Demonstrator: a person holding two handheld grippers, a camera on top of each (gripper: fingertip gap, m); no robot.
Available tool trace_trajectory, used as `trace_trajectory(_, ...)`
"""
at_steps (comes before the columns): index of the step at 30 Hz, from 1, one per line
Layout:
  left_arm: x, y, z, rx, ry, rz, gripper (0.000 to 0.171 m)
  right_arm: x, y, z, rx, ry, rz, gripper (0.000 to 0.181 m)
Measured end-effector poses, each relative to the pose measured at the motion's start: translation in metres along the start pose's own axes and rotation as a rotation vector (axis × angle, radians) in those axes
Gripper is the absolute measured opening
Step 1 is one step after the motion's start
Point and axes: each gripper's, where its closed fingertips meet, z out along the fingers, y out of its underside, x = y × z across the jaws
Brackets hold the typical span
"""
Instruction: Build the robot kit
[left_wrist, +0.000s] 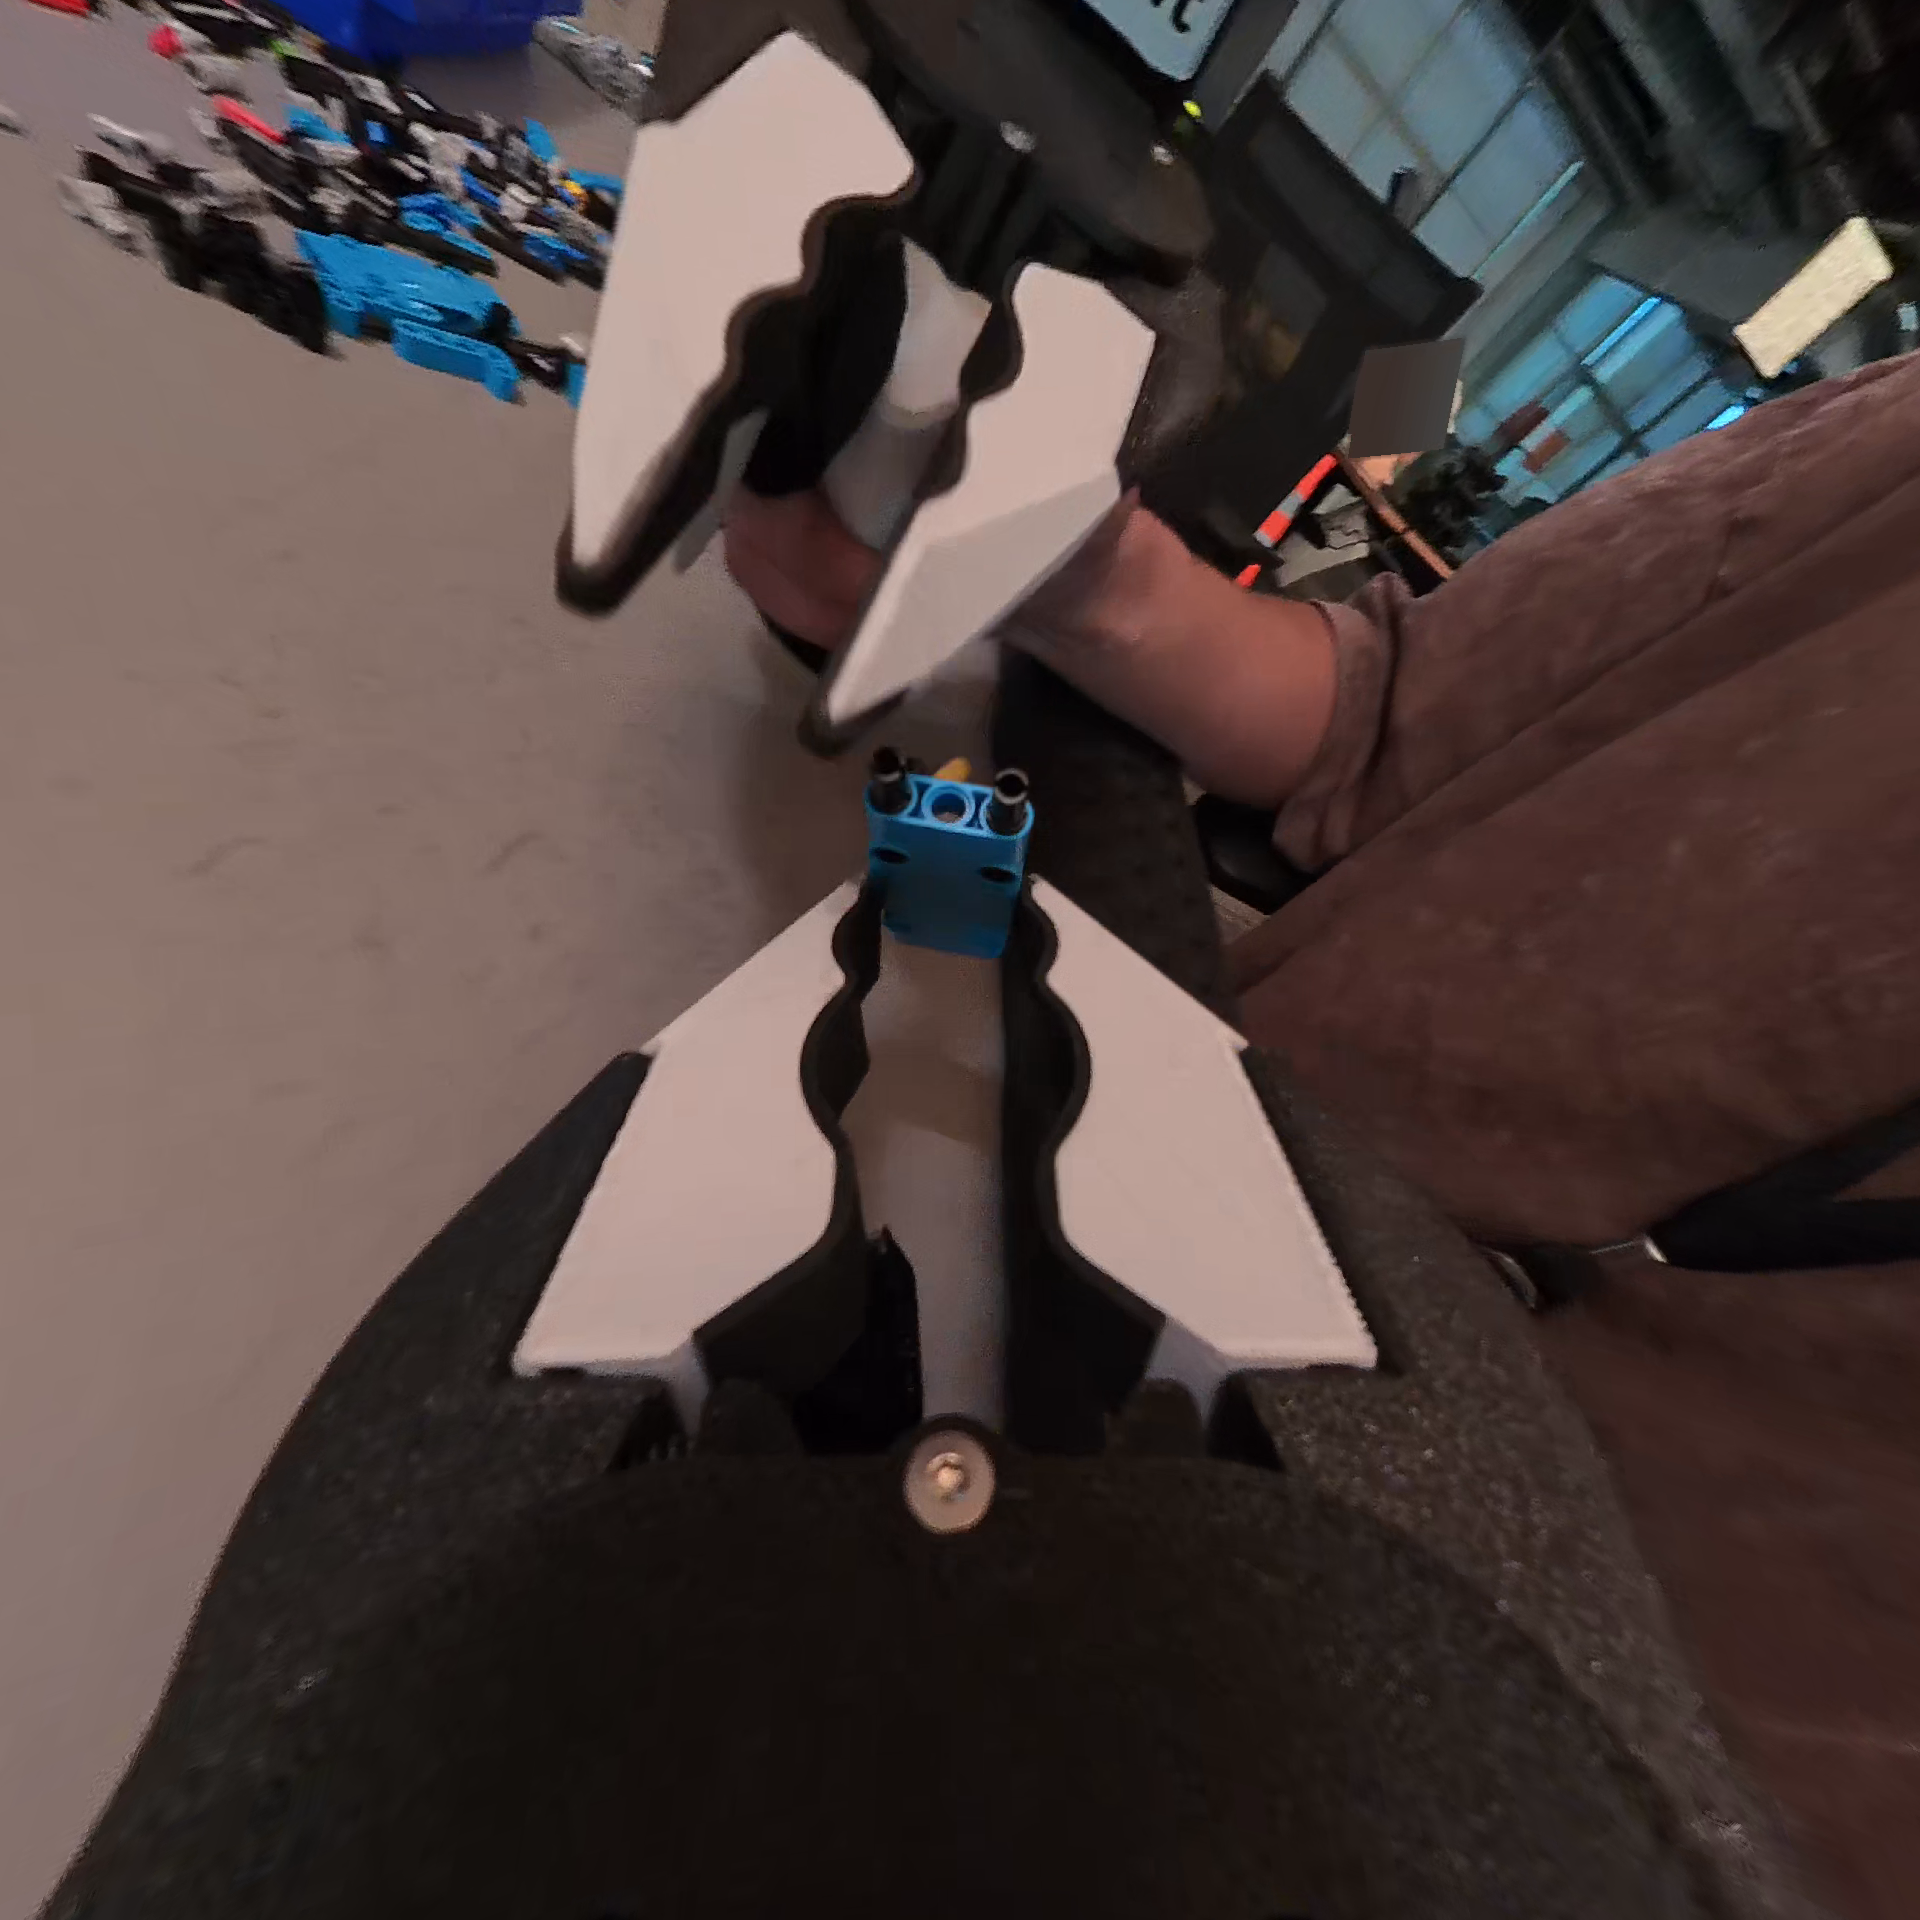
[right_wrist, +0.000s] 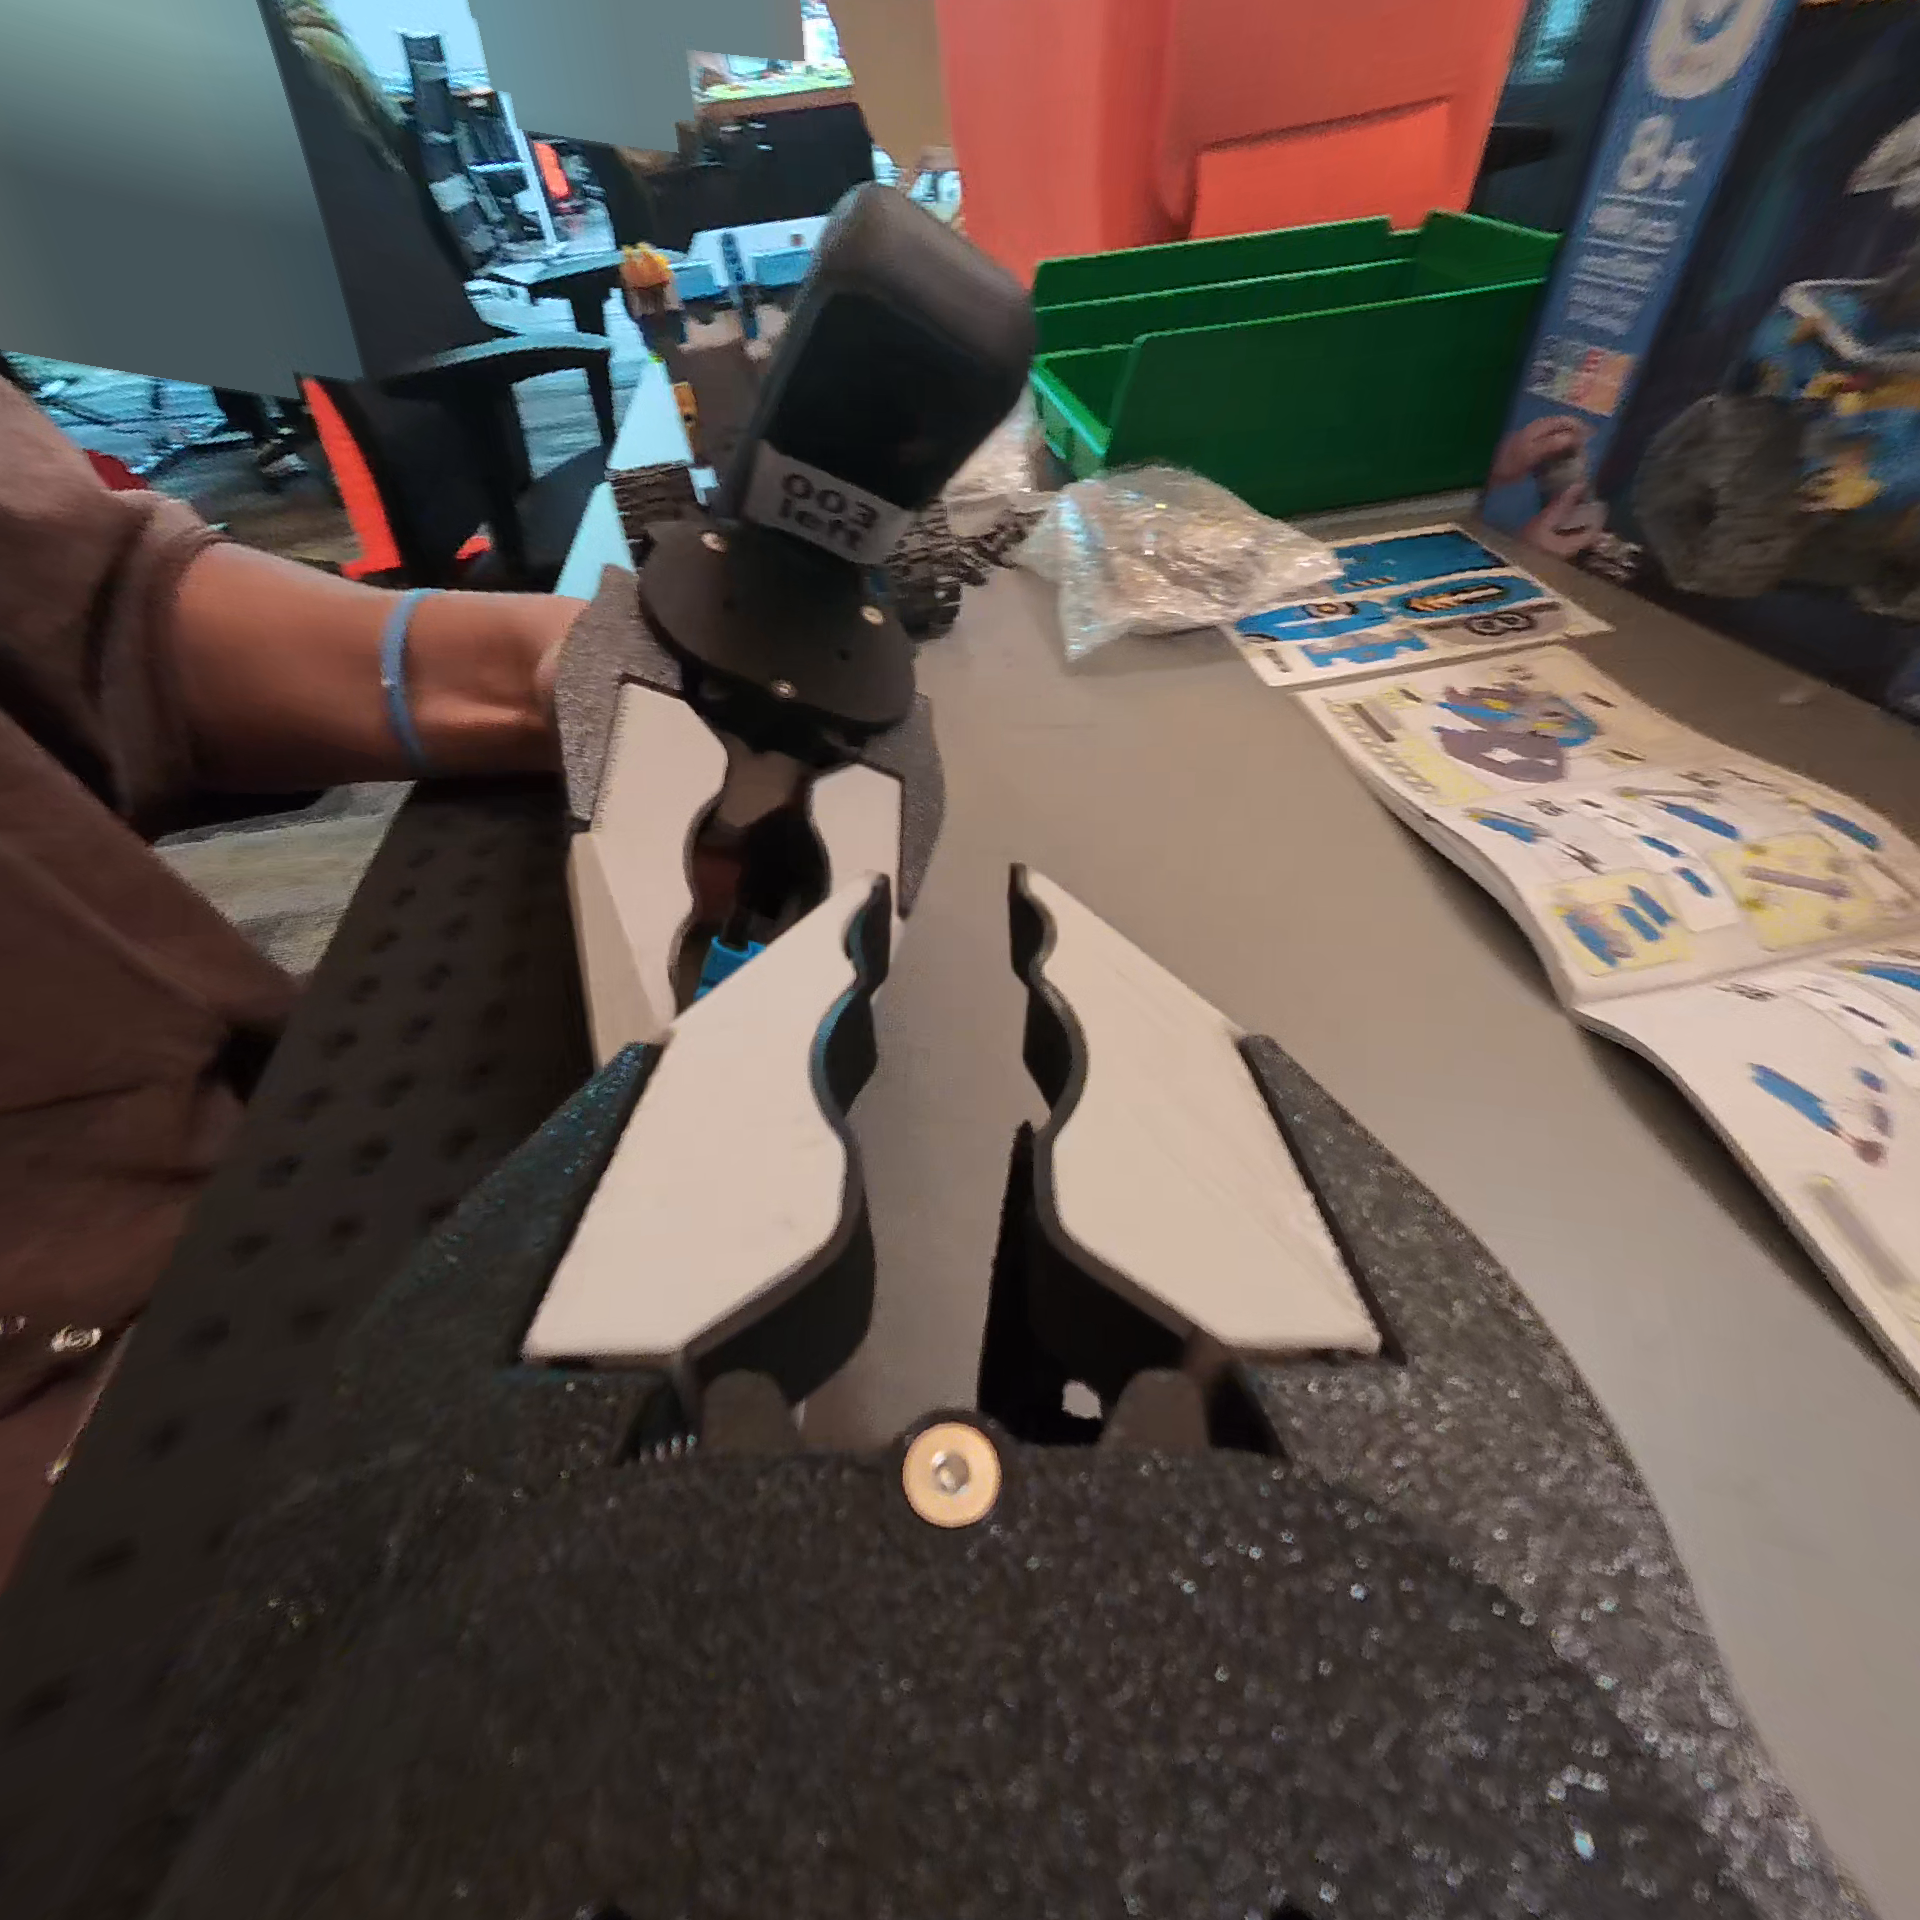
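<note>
Left tongs (left_wrist: 948, 894) clamped on blue pin-studded brick (left_wrist: 948, 871), held above grey desk (left_wrist: 312, 831). Right tongs (right_wrist: 951, 883) spread apart w/ nothing between, tips just beside left tongs. Farther off: open instruction booklet (right_wrist: 1621, 862), crumpled plastic bag (right_wrist: 1153, 551), green bin (right_wrist: 1288, 384), loose blue/black parts (left_wrist: 343, 218).

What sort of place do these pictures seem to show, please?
Probably a shared office or workshop table set up for toy-brick building: an open instruction booklet, green bins, loose bricks, and office chairs behind.
</note>
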Motion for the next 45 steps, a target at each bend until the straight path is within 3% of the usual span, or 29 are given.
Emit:
trace_trajectory(2, -0.009, 0.005, -0.004, -0.026, -0.073, 0.018, 0.024, 0.011, 0.003, -0.011, -0.022, 0.053, 0.032, 0.023)
trace_trajectory(5, -0.025, 0.026, -0.008, -0.191, -0.268, 0.129, 0.025, 0.01, 0.014, -0.047, -0.095, 0.101, 0.078, 0.02)
trace_trajectory(8, -0.04, 0.049, -0.017, -0.417, -0.45, 0.289, 0.025, -0.022, 0.058, -0.09, -0.305, 0.053, 0.197, 0.026)
trace_trajectory(11, -0.032, 0.051, -0.01, -0.506, -0.429, 0.339, 0.025, -0.044, 0.109, -0.123, -0.471, 0.137, 0.256, 0.027)
trace_trajectory(13, -0.033, 0.051, -0.007, -0.56, -0.43, 0.379, 0.025, -0.053, 0.124, -0.13, -0.494, 0.192, 0.263, 0.026)
trace_trajectory(19, -0.031, 0.046, 0.018, -0.568, -0.331, 0.385, 0.025, -0.051, 0.136, -0.112, -0.604, 0.292, 0.231, 0.024)
trace_trajectory(21, -0.032, 0.047, 0.022, -0.558, -0.324, 0.382, 0.025, -0.045, 0.14, -0.111, -0.684, 0.324, 0.2, 0.01)
trace_trajectory(23, -0.036, 0.048, 0.023, -0.551, -0.343, 0.371, 0.025, -0.039, 0.141, -0.114, -0.737, 0.349, 0.148, 0.008)
trace_trajectory(26, -0.034, 0.051, 0.02, -0.555, -0.317, 0.369, 0.025, -0.029, 0.126, -0.113, -0.584, 0.35, 0.295, 0.008)
trace_trajectory(31, -0.038, 0.049, 0.018, -0.574, -0.319, 0.388, 0.025, -0.004, 0.056, -0.11, 0.061, 0.198, 0.773, 0.007)
trace_trajectory(34, -0.041, 0.048, 0.014, -0.567, -0.338, 0.406, 0.025, 0.001, 0.02, -0.105, 0.35, 0.014, 0.917, 0.007)
trace_trajectory(36, -0.048, 0.044, 0.004, -0.53, -0.381, 0.393, 0.025, 0.005, 0.005, -0.101, 0.469, -0.073, 0.972, 0.007)
trace_trajectory(38, -0.05, 0.029, -0.007, -0.404, -0.405, 0.335, 0.025, 0.01, -0.007, -0.094, 0.55, -0.149, 0.998, 0.007)
trace_trajectory(40, -0.053, -0.006, -0.022, -0.147, -0.433, 0.229, 0.025, 0.02, -0.013, -0.083, 0.574, -0.162, 0.985, 0.007)
trace_trajectory(43, -0.05, -0.06, -0.051, 0.286, -0.359, 0.025, 0.025, 0.028, -0.016, -0.053, 0.468, -0.143, 0.875, 0.007)
trace_trajectory(45, -0.047, -0.074, -0.063, 0.432, -0.313, -0.004, 0.025, 0.03, -0.02, -0.03, 0.384, -0.105, 0.759, 0.007)
